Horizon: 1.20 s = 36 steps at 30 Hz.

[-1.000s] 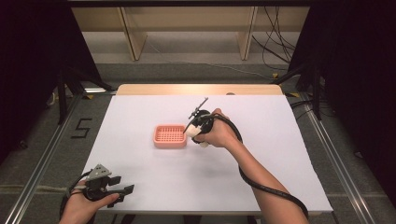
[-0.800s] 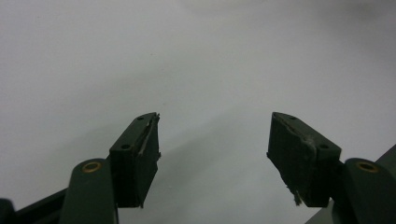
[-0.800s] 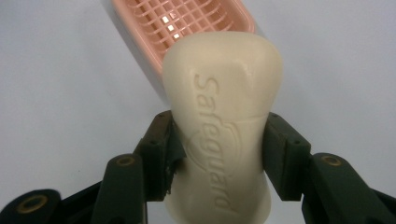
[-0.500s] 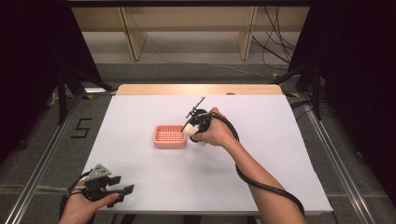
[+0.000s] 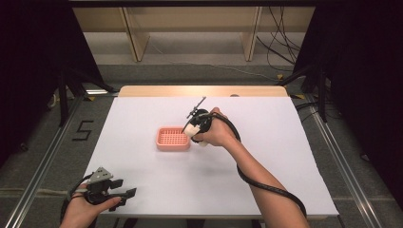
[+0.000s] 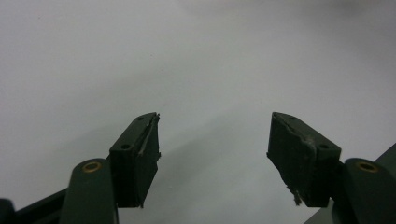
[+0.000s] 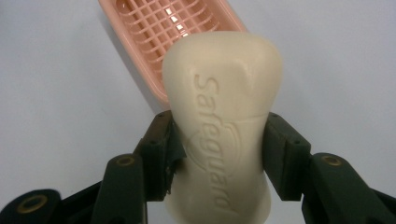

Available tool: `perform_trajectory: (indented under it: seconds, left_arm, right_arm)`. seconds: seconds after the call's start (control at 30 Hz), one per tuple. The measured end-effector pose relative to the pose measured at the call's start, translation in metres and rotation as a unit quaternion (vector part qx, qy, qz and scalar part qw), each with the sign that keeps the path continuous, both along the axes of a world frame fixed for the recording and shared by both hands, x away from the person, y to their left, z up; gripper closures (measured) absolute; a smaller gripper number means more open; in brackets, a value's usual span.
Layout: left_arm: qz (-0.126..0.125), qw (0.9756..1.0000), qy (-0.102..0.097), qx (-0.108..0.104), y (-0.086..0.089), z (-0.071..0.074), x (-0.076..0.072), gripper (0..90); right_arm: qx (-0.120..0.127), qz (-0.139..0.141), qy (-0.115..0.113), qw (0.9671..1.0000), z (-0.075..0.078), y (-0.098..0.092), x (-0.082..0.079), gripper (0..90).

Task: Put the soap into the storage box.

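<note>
From above, the white table carries a pink slatted soap dish near its middle, and the right gripper hangs at the dish's right edge with a pale bar of soap in its jaws; the right hand wraps the gripper's body and a black cable runs back along the forearm. Near the front left corner of the table the left gripper lies low in the left hand, well apart from the dish, with its jaws pointing to the right across the bare surface. Along the left gripper's own jaws, its two black pads stand spread with nothing between them, only plain white tabletop beyond. Along the right gripper's jaws, the cream soap stands lengthwise between the two pads, which press on its flanks at about mid-length; raised lettering runs down its upper face. Behind the bar's far end lies the soap dish, tilted across this view, its grid of slats catching light. Whether the soap's far end is over the dish or touches its rim cannot be told from here.
</note>
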<state>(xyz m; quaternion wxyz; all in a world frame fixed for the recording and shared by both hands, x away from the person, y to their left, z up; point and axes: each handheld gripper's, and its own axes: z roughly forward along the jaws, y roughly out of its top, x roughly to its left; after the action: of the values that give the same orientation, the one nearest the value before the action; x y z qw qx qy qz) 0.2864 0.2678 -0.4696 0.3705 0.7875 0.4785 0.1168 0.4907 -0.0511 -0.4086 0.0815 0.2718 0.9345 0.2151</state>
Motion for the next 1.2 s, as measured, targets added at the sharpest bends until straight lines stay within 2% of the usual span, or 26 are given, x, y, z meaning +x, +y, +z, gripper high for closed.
perform_trajectory:
  seconds: [0.13, 0.23, 0.3, 0.37, 0.4, 0.5, 0.53, 0.67, 0.7, 1.2]
  left_arm:
    - [0.000, 1.0000, 0.000, 0.001, 0.000, 0.000, 0.000, 33.5]
    - [-0.001, 1.0000, 0.001, 0.001, 0.000, 0.000, 0.000, 33.5]
    - [-0.003, 1.0000, 0.002, 0.006, 0.001, 0.000, 0.000, 33.5]
    - [0.001, 1.0000, 0.001, 0.003, 0.000, 0.000, 0.000, 33.5]
    - [0.002, 1.0000, 0.000, -0.007, -0.001, 0.000, 0.000, 33.5]
    - [-0.001, 1.0000, 0.004, -0.004, 0.000, 0.000, 0.000, 33.5]
    - [-0.001, 1.0000, 0.003, -0.004, 0.000, 0.000, 0.000, 33.5]
    - [-0.001, 1.0000, 0.004, -0.004, 0.000, 0.000, 0.000, 33.5]
    - [-0.001, 1.0000, 0.004, -0.004, 0.000, 0.000, 0.000, 33.5]
    - [-0.002, 1.0000, 0.004, -0.004, 0.000, 0.000, 0.000, 33.5]
  right_arm:
    - [0.000, 0.001, -0.003, 1.0000, 0.001, 0.001, 0.001, 50.5]
    - [0.001, -0.005, 0.003, 1.0000, 0.001, 0.003, 0.001, 50.6]
    - [-0.001, 0.003, -0.004, 1.0000, 0.001, 0.003, 0.003, 50.6]
    - [0.000, -0.004, -0.001, 1.0000, 0.001, 0.004, 0.003, 50.6]
    - [-0.001, 0.003, -0.004, 1.0000, 0.001, 0.004, 0.004, 50.5]
    - [-0.002, -0.003, -0.002, 1.0000, 0.001, 0.005, 0.004, 50.6]
    - [-0.003, 0.006, -0.006, 1.0000, 0.000, 0.005, 0.005, 50.5]
    - [-0.002, 0.001, -0.004, 1.0000, 0.001, 0.007, 0.005, 50.6]
    - [-0.003, 0.007, -0.008, 0.9999, 0.001, 0.007, 0.006, 50.6]
    - [-0.006, 0.010, -0.012, 0.9999, -0.002, 0.013, 0.009, 50.5]
